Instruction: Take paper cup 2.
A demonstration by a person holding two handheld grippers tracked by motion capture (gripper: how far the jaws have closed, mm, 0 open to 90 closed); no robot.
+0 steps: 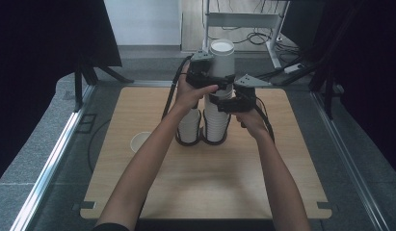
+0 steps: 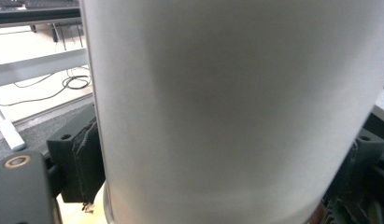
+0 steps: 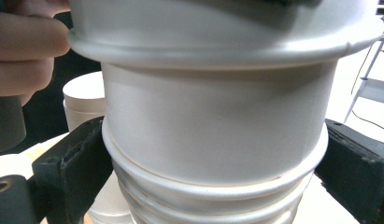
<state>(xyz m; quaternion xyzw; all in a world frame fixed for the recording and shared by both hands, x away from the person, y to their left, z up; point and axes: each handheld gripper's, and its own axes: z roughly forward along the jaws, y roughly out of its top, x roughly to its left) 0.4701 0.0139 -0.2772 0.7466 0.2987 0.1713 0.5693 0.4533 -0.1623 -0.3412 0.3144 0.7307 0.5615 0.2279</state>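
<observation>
A tall stack of white paper cups (image 1: 216, 124) stands in a black two-ring holder (image 1: 201, 140) at the middle of the wooden table (image 1: 210, 187). A shorter stack (image 1: 189, 126) fills the ring to its left. My left gripper (image 1: 218, 77) is shut on the top cup (image 1: 221, 55), which stands raised above the stack; its wall (image 2: 227, 107) sits between the pads (image 2: 87, 161). Lower down, my right gripper (image 1: 225, 102) clamps the stack below that cup, with its jaws against the cup walls (image 3: 213, 130) on both sides. The top cup's rim (image 3: 222, 44) sits just above.
A single white cup (image 1: 140, 141) stands upright on the table to the left of the holder. Behind the table are a white metal frame (image 1: 244, 19) and cables on the floor. Metal rails (image 1: 56, 154) run along both table sides.
</observation>
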